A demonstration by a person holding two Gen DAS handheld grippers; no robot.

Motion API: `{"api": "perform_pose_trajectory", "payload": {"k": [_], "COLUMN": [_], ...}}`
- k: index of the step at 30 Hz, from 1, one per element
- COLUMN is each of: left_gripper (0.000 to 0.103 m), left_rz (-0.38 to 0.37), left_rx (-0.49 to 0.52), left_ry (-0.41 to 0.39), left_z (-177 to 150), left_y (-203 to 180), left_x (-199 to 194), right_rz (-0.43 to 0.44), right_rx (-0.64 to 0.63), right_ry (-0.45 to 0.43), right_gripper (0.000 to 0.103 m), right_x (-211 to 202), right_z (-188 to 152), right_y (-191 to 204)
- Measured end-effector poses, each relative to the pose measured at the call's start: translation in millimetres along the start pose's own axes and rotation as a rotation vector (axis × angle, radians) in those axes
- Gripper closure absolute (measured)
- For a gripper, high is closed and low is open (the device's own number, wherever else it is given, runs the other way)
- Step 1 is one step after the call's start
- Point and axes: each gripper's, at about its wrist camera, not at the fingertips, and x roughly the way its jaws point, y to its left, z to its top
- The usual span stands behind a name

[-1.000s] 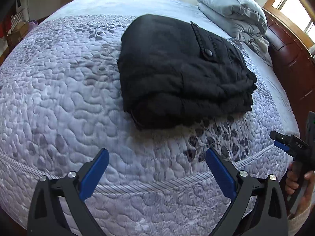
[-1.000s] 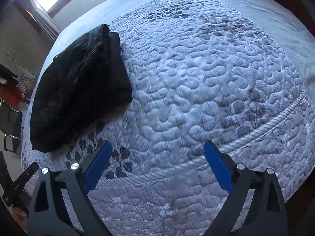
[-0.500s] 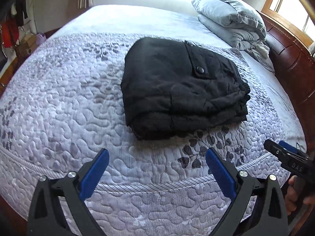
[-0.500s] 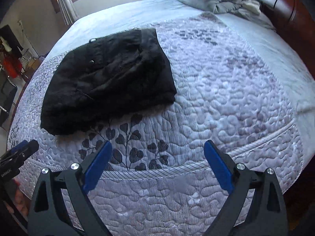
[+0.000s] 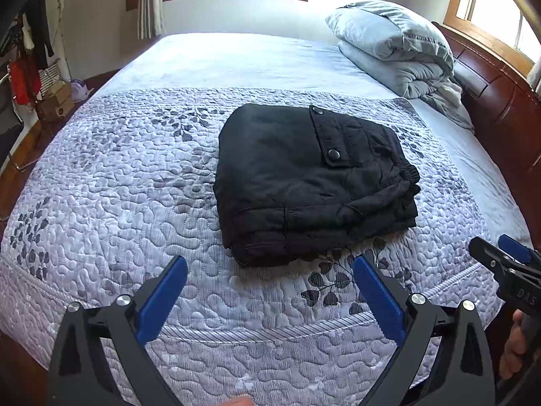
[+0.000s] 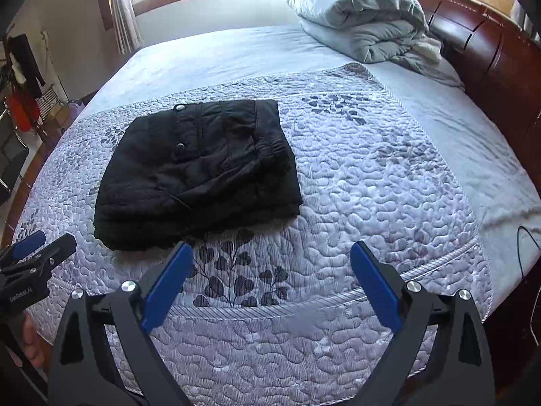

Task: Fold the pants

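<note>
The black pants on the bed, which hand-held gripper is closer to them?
Right, though only slightly. The right hand-held gripper has one fingertip by the black pants' near edge; the left hand-held gripper hovers just short of them.

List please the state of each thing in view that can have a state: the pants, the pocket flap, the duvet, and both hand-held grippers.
Black pants: folded into a compact stack, lying flat on the quilted bedspread.
Pocket flap: snapped shut.
Grey duvet: folded, piled beside the headboard.
Left hand-held gripper: open, empty, clear of the pants.
Right hand-held gripper: open, empty, clear of the pants.
</note>
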Motion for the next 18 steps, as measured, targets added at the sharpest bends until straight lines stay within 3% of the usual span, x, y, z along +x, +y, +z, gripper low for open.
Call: {"api": "perform_pose_trajectory", "payload": {"k": [12, 18], "left_gripper": [0.004, 0.004], "left_rz": [0.036, 0.053], "left_rx": [0.003, 0.037], "left_ry": [-0.026, -0.029], "left_z": [-1.4, -1.7], "left_y": [-2.1, -8.7], "left_x": [-14.5, -12.5], "right_rz": [-0.028, -0.021], "right_rx": [-0.015, -0.008], "right_ry": [-0.04, -0.014], "right_gripper": [0.009, 0.008], "right_x": [-25.5, -17.3], "right_z": [4.2, 0.2], "right_y": [5.8, 6.9]}}
